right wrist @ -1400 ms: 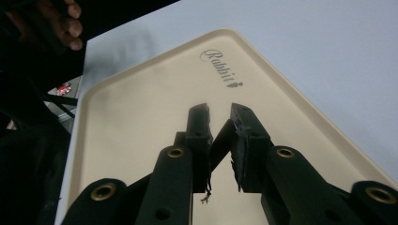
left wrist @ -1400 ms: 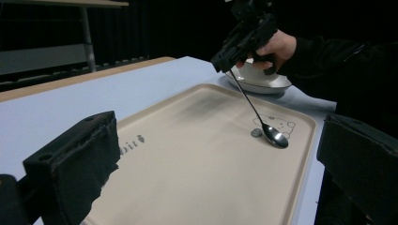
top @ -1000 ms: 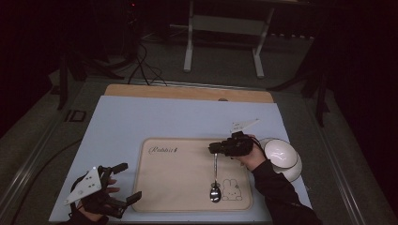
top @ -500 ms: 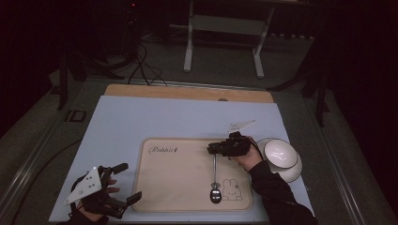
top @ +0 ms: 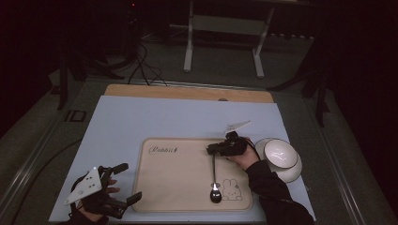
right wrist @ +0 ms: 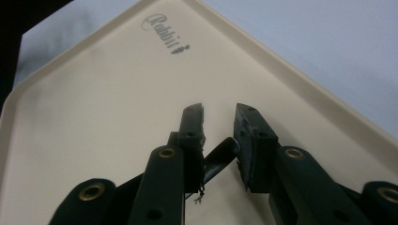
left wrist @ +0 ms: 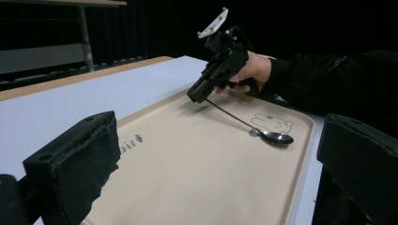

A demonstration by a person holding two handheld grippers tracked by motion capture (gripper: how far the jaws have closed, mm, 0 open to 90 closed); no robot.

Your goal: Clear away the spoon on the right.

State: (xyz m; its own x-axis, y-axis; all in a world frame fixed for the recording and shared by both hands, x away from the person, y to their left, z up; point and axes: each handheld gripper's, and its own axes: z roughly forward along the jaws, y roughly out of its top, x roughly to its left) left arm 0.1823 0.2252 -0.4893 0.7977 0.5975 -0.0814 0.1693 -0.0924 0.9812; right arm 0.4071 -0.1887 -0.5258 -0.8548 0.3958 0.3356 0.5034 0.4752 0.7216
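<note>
1. The high view is dim; everything beyond the lit table [top: 141, 122] falls to near black, most of all at 3 o'clock.
2. Glare sits on the bowl [top: 277, 152] and the spoon [top: 215, 194].
3. In the left gripper view the near jaws are blurred at 7 and 4 o'clock.
4. The right gripper view is bright and evenly lit, soft toward 12 o'clock.

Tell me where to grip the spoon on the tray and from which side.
Grip the spoon at the far tip of its thin handle, coming down from above with the jaws astride it. The handle tip lifts slightly off the tray; the bowl lies low and rounded. The right gripper already straddles that tip.
</note>
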